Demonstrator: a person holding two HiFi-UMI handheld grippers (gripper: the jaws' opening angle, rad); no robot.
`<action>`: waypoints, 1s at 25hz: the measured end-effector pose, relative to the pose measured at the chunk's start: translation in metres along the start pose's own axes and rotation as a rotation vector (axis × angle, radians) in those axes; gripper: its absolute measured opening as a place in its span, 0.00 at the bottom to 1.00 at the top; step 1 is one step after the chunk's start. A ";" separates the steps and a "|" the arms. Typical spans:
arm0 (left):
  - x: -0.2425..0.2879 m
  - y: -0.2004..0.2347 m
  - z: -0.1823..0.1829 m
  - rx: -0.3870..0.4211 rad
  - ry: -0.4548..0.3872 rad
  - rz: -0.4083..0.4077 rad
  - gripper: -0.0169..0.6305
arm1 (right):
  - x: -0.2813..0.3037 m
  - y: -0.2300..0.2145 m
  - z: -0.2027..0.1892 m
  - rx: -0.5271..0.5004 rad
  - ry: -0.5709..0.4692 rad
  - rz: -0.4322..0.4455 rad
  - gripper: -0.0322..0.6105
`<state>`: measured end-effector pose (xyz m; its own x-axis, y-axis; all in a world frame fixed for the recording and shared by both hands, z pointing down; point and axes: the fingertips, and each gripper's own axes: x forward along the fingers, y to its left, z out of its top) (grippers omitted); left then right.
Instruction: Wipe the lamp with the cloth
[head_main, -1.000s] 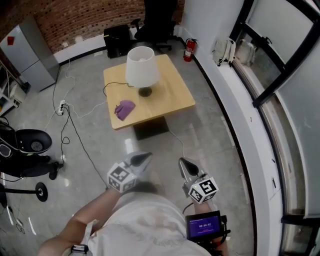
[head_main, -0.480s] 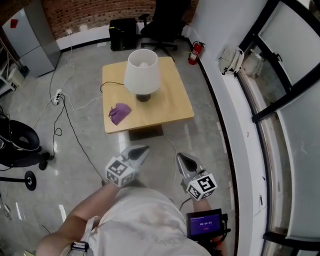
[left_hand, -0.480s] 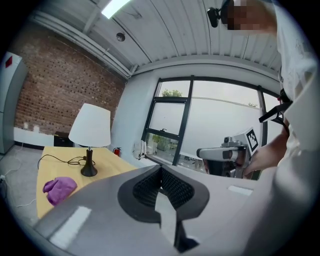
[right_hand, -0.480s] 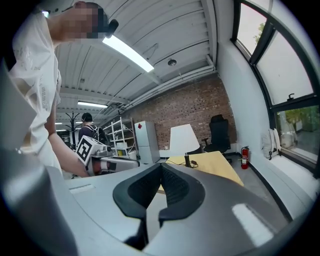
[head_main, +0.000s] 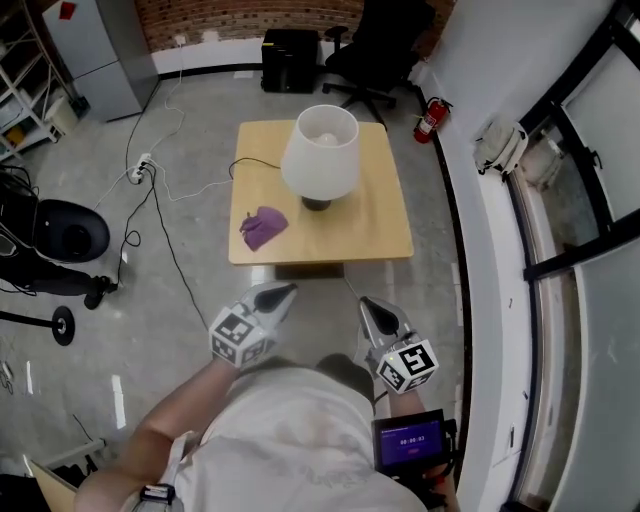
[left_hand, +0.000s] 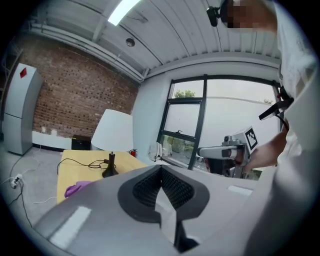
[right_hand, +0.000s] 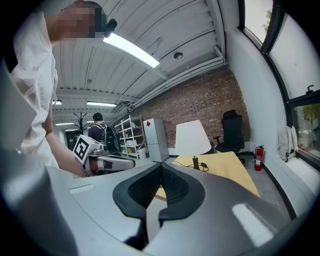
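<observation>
Both tongs were pressed together with nothing between them. The left tongs (head_main: 278, 293) and right tongs (head_main: 368, 305) hung side by side in front of the person (head_main: 290, 430), over the floor (head_main: 180, 300) and well short of the bench (head_main: 385, 228). The cloth (head_main: 262, 226) was a small purple crumple lying on the bench near its front left edge, apart from the lamp (head_main: 321, 152). The lamp stood near the middle, its dark cord (head_main: 262, 163) trailing off the left side.

The cloth looked soft and light, likely to bunch rather than slide. The sure hold seemed a pinch on a raised fold at its top, with the tongs spread first. The lamp looked top-heavy: a broad white shade (head_main: 322, 165) on a thin stem (left_hand: 111, 161) over a small dark base (head_main: 318, 204). The shade was probably thin and easy to dent or tip, so it called for light strokes. The free tongs would do better steadying the base or stem than the shade — and the cord might snag a sweep along that side.
</observation>
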<state>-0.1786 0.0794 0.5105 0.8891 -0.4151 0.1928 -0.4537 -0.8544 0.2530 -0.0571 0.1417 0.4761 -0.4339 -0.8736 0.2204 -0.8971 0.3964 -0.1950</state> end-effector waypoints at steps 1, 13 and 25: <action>-0.001 0.005 0.001 0.000 0.004 0.012 0.03 | 0.006 -0.001 0.002 0.000 0.002 0.012 0.07; 0.016 0.066 -0.008 -0.029 0.067 0.163 0.03 | 0.062 -0.027 0.002 0.026 0.027 0.123 0.07; 0.063 0.169 -0.046 -0.014 0.205 0.331 0.03 | 0.107 -0.076 0.005 0.039 0.078 0.222 0.07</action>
<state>-0.2023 -0.0770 0.6088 0.6648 -0.5952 0.4514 -0.7161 -0.6799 0.1582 -0.0351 0.0166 0.5101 -0.6267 -0.7411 0.2407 -0.7757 0.5639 -0.2834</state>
